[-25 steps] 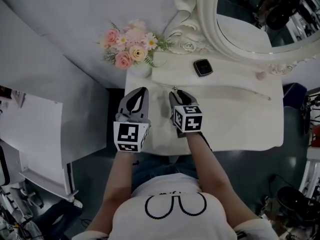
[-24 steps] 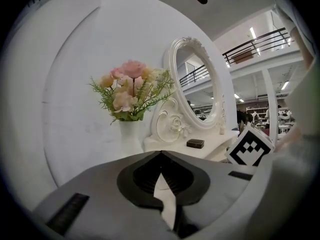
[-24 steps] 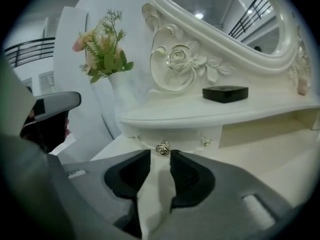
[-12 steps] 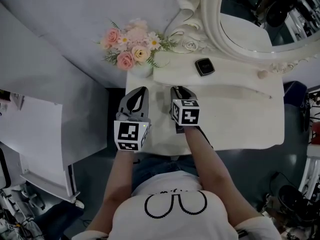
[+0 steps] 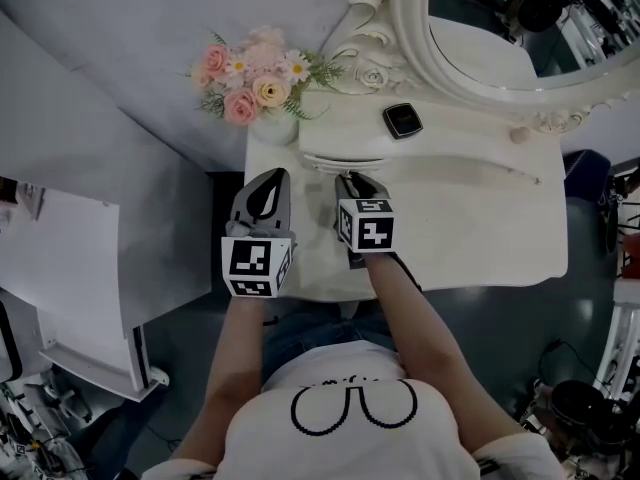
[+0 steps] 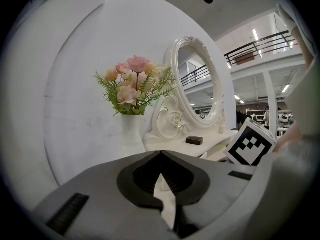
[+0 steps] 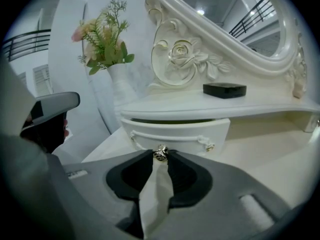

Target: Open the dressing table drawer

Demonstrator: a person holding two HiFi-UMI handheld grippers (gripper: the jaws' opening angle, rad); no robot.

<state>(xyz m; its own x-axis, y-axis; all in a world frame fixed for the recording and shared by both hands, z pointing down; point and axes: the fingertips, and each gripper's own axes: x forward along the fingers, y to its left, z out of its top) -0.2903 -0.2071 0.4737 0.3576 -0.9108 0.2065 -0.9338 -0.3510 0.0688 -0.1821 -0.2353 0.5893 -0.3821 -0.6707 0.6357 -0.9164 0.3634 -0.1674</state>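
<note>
While the right claw pinches the knob, left claw — closed — overhangs white tabletop.

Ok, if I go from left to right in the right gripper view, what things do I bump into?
Pink flowers in a white vase → small shiny metal drawer knob, pinched by the right hand-held gripper → carved white rose on the mirror frame → flat black box.
</note>
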